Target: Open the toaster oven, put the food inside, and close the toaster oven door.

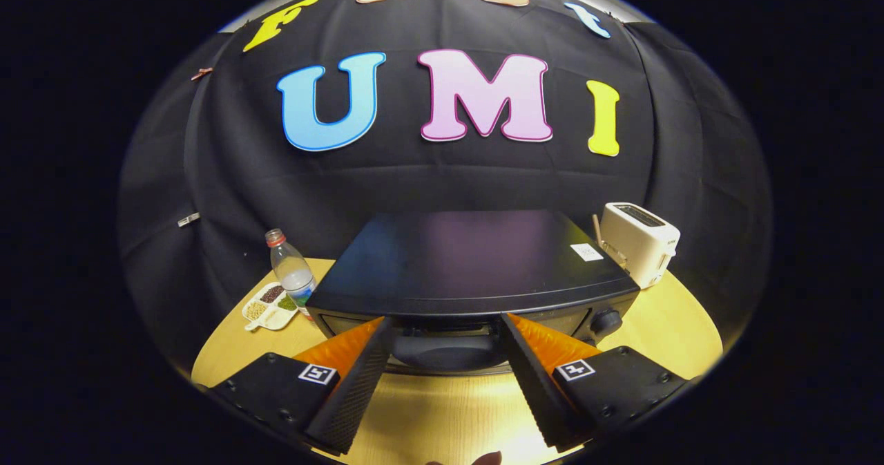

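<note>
gripper (445, 327) (fingers spread) facing toaster oven (469, 264).

The gripper (445, 327) has two long wedge-shaped fingers (352, 396) with finely ribbed inner faces. Behind each finger sits a blocky matte housing (276, 389) studded with small round screws, and each housing carries a square white-bordered marker tag (318, 374) near the finger's base.

a wooden table (442, 416) carries a toaster oven (469, 264), bottle (291, 268), snack tray (268, 306) and toaster (639, 242).
</note>
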The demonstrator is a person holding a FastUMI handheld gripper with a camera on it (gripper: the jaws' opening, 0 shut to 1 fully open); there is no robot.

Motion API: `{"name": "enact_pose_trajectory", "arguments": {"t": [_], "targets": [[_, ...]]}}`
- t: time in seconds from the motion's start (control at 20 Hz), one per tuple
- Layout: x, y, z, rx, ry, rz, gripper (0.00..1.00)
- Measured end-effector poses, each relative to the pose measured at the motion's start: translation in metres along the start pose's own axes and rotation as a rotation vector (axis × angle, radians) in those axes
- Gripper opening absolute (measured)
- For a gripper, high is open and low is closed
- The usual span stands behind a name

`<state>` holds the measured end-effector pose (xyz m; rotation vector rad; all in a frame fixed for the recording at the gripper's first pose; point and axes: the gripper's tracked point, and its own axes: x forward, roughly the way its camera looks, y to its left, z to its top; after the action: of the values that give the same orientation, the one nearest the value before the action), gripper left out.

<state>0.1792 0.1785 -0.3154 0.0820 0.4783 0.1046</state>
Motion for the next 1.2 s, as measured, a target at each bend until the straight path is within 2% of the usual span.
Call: {"name": "enact_pose_trajectory", "arguments": {"t": [0.25, 0.45, 0.8, 1.2], "targets": [[0.014, -0.005, 0.004, -0.006, -0.004, -0.023, 0.99], [0.0, -0.005, -0.007, -0.009, 0.005, -0.021, 0.99], [-0.05, -0.008, -0.065, 0.012, 0.04, -0.03, 0.99], [-0.07, -0.012, -0.13, 0.004, 0.158, -0.036, 1.0]]}}
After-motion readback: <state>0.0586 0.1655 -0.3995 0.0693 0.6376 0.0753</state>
